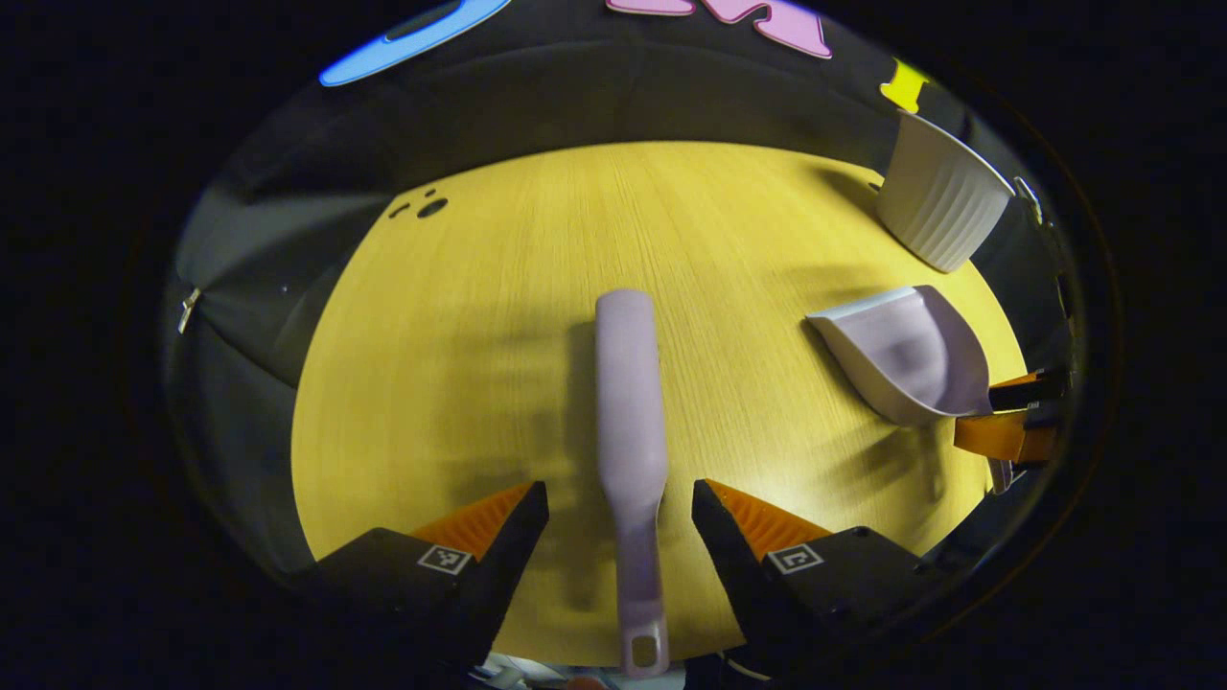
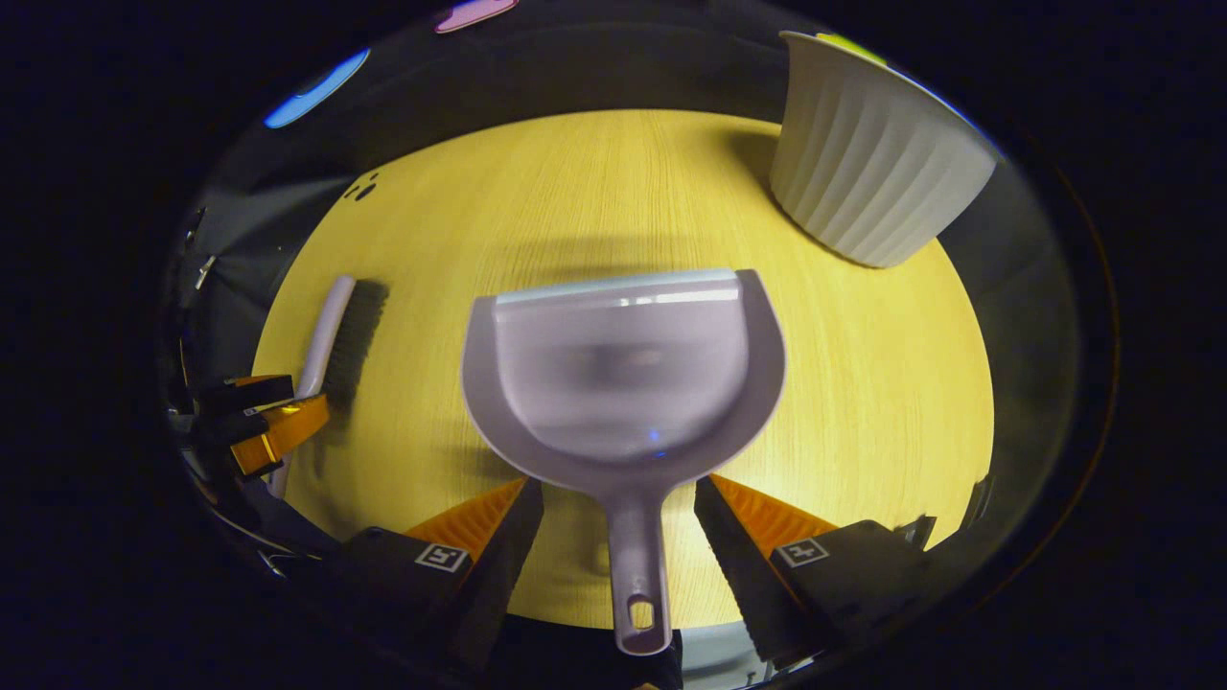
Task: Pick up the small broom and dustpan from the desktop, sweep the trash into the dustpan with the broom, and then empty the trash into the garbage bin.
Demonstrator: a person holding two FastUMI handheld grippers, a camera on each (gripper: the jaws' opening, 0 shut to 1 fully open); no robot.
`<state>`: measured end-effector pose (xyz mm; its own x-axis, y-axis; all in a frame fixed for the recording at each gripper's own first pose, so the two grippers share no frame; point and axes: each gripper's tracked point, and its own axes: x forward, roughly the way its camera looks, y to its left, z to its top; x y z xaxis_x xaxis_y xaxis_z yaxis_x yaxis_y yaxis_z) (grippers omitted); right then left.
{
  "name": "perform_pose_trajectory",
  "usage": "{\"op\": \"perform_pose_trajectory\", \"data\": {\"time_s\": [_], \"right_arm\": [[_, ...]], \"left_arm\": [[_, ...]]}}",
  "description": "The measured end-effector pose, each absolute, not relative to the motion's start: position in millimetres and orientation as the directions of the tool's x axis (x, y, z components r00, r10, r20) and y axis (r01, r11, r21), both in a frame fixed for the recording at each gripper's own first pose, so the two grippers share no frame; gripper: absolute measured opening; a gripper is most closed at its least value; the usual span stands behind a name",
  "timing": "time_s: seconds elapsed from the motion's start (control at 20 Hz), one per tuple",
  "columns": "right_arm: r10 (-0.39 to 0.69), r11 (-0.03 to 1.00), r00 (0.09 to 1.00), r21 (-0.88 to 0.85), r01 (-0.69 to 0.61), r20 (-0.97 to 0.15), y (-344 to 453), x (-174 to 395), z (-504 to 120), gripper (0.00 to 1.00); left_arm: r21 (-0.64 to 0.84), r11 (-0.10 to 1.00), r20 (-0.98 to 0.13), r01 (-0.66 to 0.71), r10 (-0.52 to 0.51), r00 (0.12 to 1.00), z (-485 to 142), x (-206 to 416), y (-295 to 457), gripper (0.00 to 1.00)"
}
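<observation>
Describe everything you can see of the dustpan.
The dustpan is a small pale lilac scoop that looks like smooth plastic, with a rounded back, raised side walls, a straight front lip and a short handle ending in a hanging hole. It looks empty. It lies flat on the yellow wooden table, lip pointing away from the right gripper, whose open fingers straddle the handle without touching it. A white ribbed bin stands beyond it to the right; the broom lies apart on the left.
</observation>
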<state>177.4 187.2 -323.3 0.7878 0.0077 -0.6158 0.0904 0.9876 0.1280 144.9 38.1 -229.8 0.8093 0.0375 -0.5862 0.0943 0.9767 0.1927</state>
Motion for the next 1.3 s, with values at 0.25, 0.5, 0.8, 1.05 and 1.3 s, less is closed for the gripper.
{"op": "perform_pose_trajectory", "data": {"time_s": [0.25, 0.5, 0.8, 1.05, 1.3], "right_arm": [[-0.082, 0.977, 0.915, 0.148, 0.152, -0.396, 171, 160, -247, 0.99], [-0.161, 0.962, 0.982, 0.204, 0.179, -0.101, 166, 122, -165, 0.99], [-0.167, 0.970, 0.975, 0.201, 0.136, 0.145, 191, 51, -108, 0.99], [-0.192, 0.964, 0.950, 0.228, 0.135, 0.247, 211, 10, -88, 0.99], [-0.231, 0.966, 0.920, 0.191, 0.177, 0.318, 206, -9, -66, 0.99]], "left_arm": [[0.160, 0.983, -0.275, 0.085, -0.038, 0.961, -143, 123, 25, 0.98], [0.154, 0.984, 0.007, 0.086, -0.088, 0.996, -68, 64, 11, 0.98], [0.120, 0.985, 0.170, 0.127, -0.146, 0.974, -22, -1, -13, 0.98], [0.045, 0.990, 0.214, 0.132, -0.139, 0.967, -10, -33, -16, 0.97], [0.041, 0.989, 0.263, 0.144, -0.149, 0.953, 9, -39, -12, 0.96]]}}
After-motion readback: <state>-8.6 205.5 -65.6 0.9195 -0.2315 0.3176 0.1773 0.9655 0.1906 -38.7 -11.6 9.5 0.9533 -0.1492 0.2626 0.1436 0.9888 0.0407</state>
